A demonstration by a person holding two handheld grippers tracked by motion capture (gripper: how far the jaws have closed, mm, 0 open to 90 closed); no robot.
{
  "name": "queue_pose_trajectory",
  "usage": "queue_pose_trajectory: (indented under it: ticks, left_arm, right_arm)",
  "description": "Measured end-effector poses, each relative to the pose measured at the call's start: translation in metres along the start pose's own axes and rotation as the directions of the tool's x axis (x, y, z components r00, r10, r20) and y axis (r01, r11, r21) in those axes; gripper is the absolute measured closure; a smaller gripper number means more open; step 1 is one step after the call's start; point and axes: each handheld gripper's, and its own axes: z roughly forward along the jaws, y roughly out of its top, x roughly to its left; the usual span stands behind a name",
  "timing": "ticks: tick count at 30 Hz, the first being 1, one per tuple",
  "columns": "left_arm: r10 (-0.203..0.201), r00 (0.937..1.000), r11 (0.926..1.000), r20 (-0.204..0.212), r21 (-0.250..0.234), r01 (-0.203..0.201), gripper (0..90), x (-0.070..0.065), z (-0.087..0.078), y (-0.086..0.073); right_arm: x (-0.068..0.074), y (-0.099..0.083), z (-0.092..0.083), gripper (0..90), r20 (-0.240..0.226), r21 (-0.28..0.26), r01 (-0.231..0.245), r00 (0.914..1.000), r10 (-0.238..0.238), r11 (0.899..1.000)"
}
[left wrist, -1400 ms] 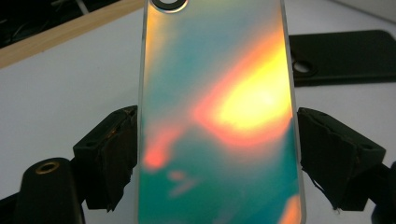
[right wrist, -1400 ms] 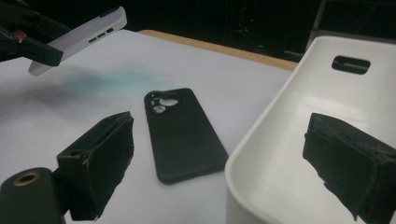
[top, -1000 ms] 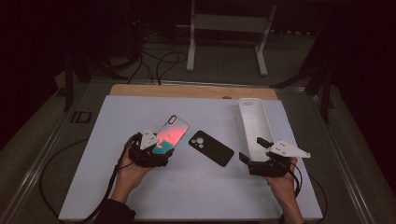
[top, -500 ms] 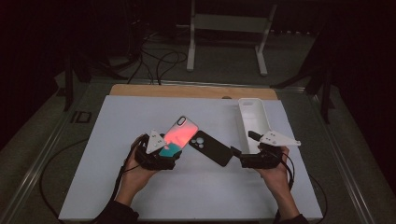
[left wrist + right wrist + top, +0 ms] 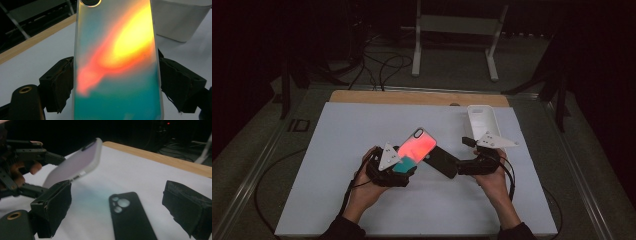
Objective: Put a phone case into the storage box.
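A phone with an orange-and-teal back (image 5: pixel 418 144) is tilted above the white table, camera end up and away. My left gripper (image 5: pixel 404 162) is shut on its lower part; in the left gripper view both pads (image 5: pixel 60 85) press on the long edges of the phone (image 5: pixel 117 62). A black phone case (image 5: pixel 441 161) lies flat on the table just right of it. My right gripper (image 5: pixel 460 167) points left at this case, open. In the right gripper view the black case (image 5: pixel 130 220) lies between the wide jaws of the right gripper (image 5: pixel 122 205), untouched, and the lifted phone (image 5: pixel 75 165) hangs at upper left.
A white phone case (image 5: pixel 482 121) stands at the table's back right, just beyond my right hand; it also shows in the left gripper view as a white case (image 5: pixel 180 17). A wooden strip (image 5: pixel 412 97) runs along the far edge. Cables and a stand lie on the floor behind.
My left gripper has lifted the phone and carried it right, over the black case's near end. My right gripper has moved left up to the black case.
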Motion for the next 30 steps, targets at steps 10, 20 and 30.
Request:
queue_pose_trajectory:
  ticks: [10, 20, 30]
  left_arm:
    - [0.031, 0.9988, 0.9993, 0.038, -0.021, -0.03, 17.0, -0.018, 0.003, 0.006]
    - [0.046, 0.9975, 0.998, 0.053, -0.047, -0.043, 17.0, -0.026, 0.003, 0.008]
    - [0.022, 0.9991, 0.9991, 0.037, -0.038, -0.02, 17.0, -0.022, 0.007, 0.004]
  right_arm:
    - [0.017, 0.008, 0.021, 8.8, -0.086, 0.027, -0.019, 0.9961, 0.021, 0.999]
    - [0.028, 0.009, 0.041, 23.0, -0.16, 0.092, -0.054, 0.9848, 0.068, 0.994]
    - [0.036, 0.006, 0.05, 51.3, -0.178, 0.153, -0.075, 0.9788, 0.102, 0.985]
